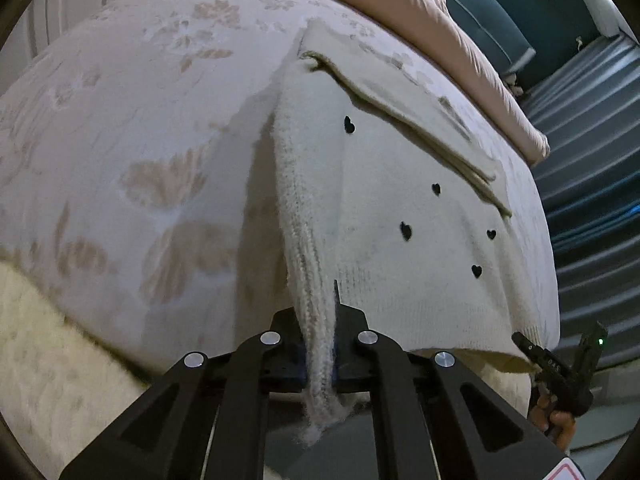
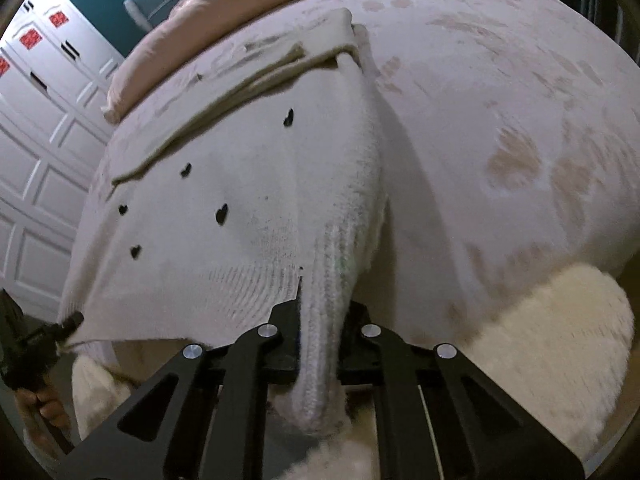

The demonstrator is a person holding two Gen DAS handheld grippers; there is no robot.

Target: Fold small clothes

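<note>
A cream knit sweater (image 1: 400,200) with small black hearts lies flat on the bed, one sleeve folded across its far end. My left gripper (image 1: 320,320) is shut on one near hem corner, and the ribbed knit hangs bunched between its fingers. My right gripper (image 2: 320,320) is shut on the other near hem corner of the sweater (image 2: 240,184). The hem stretches between the two, lifted off the bed's edge. Each gripper also appears in the other's view: the right gripper (image 1: 532,356) at the lower right, the left gripper (image 2: 64,328) at the lower left, each held by a hand.
The bed cover (image 1: 140,120) is pale with a faded floral print. A pink duvet (image 1: 420,12) lies along the far side. A fluffy cream blanket (image 2: 560,340) hangs at the near edge. White cupboard doors (image 2: 40,120) and a teal seat (image 1: 480,12) stand beyond the bed.
</note>
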